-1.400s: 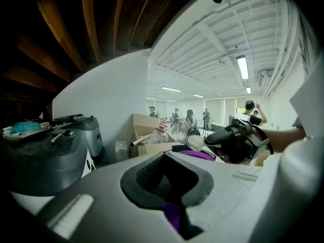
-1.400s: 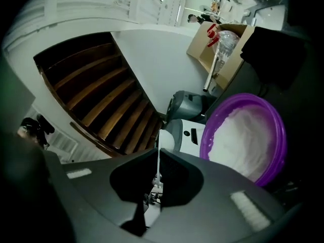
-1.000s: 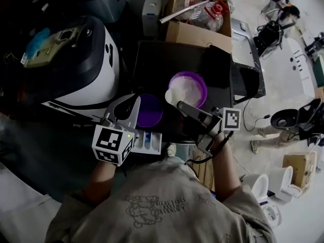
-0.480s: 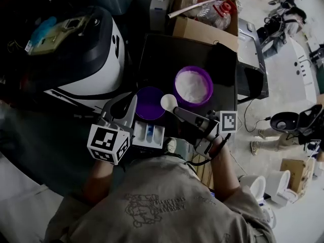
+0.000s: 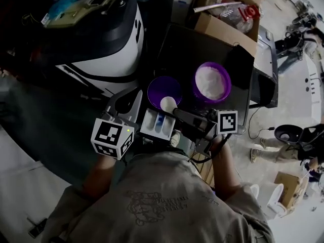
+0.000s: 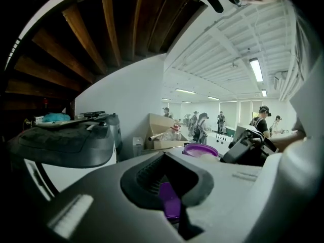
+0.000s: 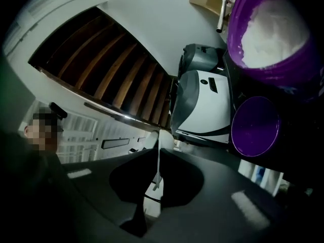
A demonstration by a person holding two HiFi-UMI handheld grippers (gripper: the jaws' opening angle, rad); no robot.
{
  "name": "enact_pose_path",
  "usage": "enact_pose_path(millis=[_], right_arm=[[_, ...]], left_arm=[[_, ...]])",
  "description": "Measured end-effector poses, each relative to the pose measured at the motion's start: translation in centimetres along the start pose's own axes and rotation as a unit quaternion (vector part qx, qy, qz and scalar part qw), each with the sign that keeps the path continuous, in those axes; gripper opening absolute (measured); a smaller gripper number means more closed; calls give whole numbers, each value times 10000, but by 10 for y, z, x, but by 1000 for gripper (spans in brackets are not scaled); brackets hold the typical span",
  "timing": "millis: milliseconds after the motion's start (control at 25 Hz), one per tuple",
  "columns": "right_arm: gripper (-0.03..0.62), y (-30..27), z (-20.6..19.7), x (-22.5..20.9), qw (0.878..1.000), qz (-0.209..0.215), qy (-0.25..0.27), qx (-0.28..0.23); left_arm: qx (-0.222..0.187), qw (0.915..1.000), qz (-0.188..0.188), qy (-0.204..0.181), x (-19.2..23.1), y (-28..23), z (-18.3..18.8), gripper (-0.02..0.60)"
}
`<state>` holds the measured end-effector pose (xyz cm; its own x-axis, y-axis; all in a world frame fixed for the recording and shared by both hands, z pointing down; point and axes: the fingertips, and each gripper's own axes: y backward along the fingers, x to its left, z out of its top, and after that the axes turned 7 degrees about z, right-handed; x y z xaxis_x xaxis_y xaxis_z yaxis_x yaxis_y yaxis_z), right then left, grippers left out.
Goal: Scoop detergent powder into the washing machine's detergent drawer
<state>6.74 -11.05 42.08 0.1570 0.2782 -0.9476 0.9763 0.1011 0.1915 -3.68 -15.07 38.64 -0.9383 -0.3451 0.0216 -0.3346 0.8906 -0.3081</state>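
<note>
Cardbd box (image 5: 227, 32) w/ bottle (image 5: 235, 15), ppl (image 6: 263, 118) behind

Powder-filled white scoop (image 5: 168, 104), by open white drawer (image 5: 158, 124)

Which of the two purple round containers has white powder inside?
The purple tub at the right of the head view: white powder fills it. The purple bowl at its left shows only a bare purple inside.

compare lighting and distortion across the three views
head view: dim overall, only the powder tub and scoop read bright; left gripper view: fisheye bends the ceiling, the purple lid in its jaws is soft; right gripper view: heavy dark vignette, jaws on the scoop handle underexposed
</note>
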Motion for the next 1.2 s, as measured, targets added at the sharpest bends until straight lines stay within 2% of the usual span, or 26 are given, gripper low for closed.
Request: enact_pose_path(millis=[240, 360, 560, 800, 1000, 1200], right_arm=[[35, -21, -28, -35, 9972, -456, 59, 597], [35, -24, -45, -60, 9903, -947, 217, 992], [35, -19, -69, -100, 9645, -1802, 825, 1744], [37, -21, -87, -127, 9391, -2193, 1498, 2182], [35, -15, -97, -158, 9059, -2741, 2023, 2516], [35, -15, -101, -176, 8779, -3086, 2529, 2647]], left_arm=[[128, 9995, 278, 102, 17, 20, -18, 0], [159, 9990, 386, 138, 22, 30, -25, 0], [237, 9982, 504, 220, 26, 43, -36, 0], [373, 9976, 568, 148, 27, 57, -52, 0], [476, 9972, 570, 124, 27, 63, -64, 0], [569, 9966, 569, 184, 30, 68, -76, 0]])
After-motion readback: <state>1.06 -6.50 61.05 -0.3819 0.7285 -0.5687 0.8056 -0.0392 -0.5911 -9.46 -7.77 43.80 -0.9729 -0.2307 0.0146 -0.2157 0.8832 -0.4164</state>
